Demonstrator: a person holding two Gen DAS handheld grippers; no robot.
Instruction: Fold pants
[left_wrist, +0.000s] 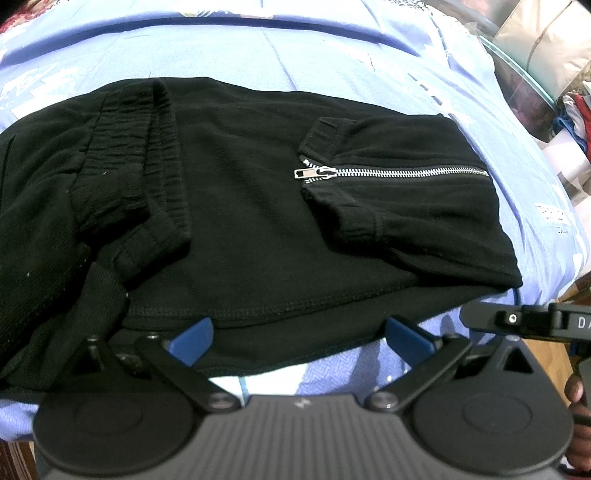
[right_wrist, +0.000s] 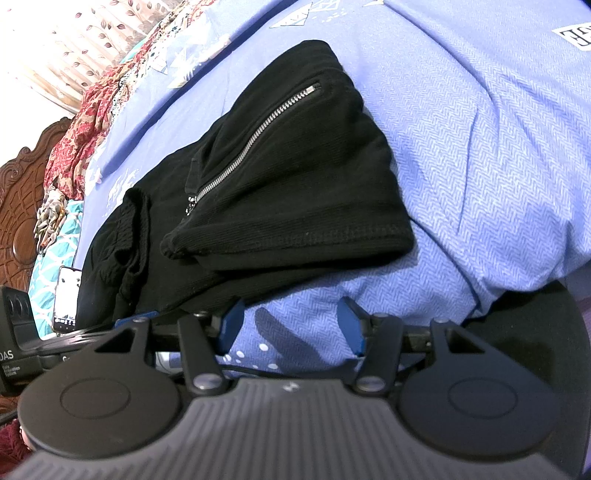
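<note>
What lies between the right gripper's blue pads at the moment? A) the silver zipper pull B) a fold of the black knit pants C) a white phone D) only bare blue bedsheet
D: in the right wrist view the right gripper stands open over bare blue herringbone bedsheet, with the folded black knit pants lying beyond its left pad.

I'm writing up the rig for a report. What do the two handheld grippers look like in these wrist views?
Both match. The left gripper and right gripper each have a dark grey ribbed body, two round black discs at the sides, black link arms with silver pivots, and blue pads on the jaws. A thin black cable runs behind the right one. White lettering marks a black device beside it.
</note>
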